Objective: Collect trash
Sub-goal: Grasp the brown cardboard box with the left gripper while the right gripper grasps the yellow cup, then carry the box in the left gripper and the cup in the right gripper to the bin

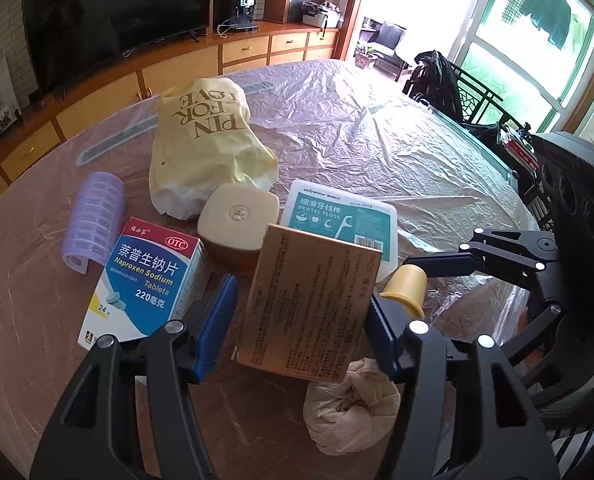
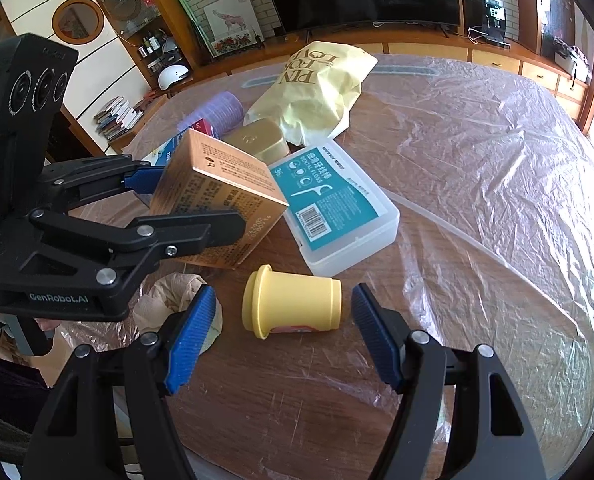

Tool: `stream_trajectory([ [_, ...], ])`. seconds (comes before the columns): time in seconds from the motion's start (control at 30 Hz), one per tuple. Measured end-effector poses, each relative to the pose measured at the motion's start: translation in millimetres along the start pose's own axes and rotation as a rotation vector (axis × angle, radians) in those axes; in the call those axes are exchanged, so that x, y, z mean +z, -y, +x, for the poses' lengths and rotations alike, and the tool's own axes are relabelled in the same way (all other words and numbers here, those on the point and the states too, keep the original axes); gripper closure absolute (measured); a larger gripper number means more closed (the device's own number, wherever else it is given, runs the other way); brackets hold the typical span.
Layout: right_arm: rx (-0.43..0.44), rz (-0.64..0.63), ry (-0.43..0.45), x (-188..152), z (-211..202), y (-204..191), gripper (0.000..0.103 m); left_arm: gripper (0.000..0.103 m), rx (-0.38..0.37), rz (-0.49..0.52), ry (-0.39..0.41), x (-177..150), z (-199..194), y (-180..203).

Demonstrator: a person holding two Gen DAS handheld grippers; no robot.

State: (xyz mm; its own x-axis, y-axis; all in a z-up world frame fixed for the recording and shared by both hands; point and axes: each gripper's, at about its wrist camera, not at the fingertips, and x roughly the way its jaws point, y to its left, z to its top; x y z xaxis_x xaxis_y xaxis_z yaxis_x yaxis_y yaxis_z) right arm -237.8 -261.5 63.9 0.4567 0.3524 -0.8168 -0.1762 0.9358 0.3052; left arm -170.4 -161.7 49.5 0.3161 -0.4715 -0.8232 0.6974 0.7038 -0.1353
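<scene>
My left gripper (image 1: pixel 301 320) is open, its fingers either side of a tan cardboard box (image 1: pixel 313 304) that stands tilted on the table; the box also shows in the right wrist view (image 2: pixel 213 204), with the left gripper (image 2: pixel 185 204) around it. My right gripper (image 2: pixel 285 328) is open, its blue pads on either side of a small yellow bottle (image 2: pixel 293 308) lying on its side; it also shows in the left wrist view (image 1: pixel 405 288). A crumpled paper wad (image 1: pixel 349 412) lies near the table's front edge, also seen beside the right gripper (image 2: pixel 169 296).
A yellow bag (image 1: pixel 209 140), a purple hair roller (image 1: pixel 93 224), a Naproxen tablet box (image 1: pixel 145 284), a beige lidded jar (image 1: pixel 237 220) and a dental floss case (image 1: pixel 337 220) sit on the plastic-covered table (image 1: pixel 377 140). Chairs stand at the right.
</scene>
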Motion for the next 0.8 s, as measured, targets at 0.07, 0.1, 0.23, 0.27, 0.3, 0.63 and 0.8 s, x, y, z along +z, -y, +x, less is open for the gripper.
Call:
stream_trajectory([
  [0.07, 0.007, 0.01, 0.0, -0.4, -0.7, 2.5, 0.037, 0.042, 0.006, 0.0, 0.003, -0.7, -1.7, 0.2],
  [0.1, 0.01, 0.018, -0.002, -0.1, -0.4, 3.7, 0.042, 0.043, 0.011, 0.001, 0.004, -0.7, -2.3, 0.4],
  [0.23, 0.009, 0.026, -0.001, -1.0, -1.6, 6.6, 0.057, 0.047, 0.02, 0.013, 0.0, -1.6, -3.1, 3.9],
  [0.27, 0.008, 0.028, -0.002, -1.1, -1.7, 7.5, 0.059, 0.048, 0.023, 0.016, 0.0, -2.1, -3.4, 5.2],
  [0.3, 0.013, 0.032, -0.005, -1.1, -2.2, 8.7, 0.059, 0.048, 0.024, 0.015, 0.0, -2.5, -3.9, 5.7],
  [0.63, 0.022, 0.069, 0.007, -8.0, -20.6, 24.8, 0.059, 0.054, 0.013, -0.03, 0.029, -6.1, -17.9, 5.3],
  [0.8, 0.01, 0.083, 0.005, -9.4, -21.5, 28.9, 0.059, 0.055, 0.011, -0.075, 0.043, -9.7, -22.6, 1.7],
])
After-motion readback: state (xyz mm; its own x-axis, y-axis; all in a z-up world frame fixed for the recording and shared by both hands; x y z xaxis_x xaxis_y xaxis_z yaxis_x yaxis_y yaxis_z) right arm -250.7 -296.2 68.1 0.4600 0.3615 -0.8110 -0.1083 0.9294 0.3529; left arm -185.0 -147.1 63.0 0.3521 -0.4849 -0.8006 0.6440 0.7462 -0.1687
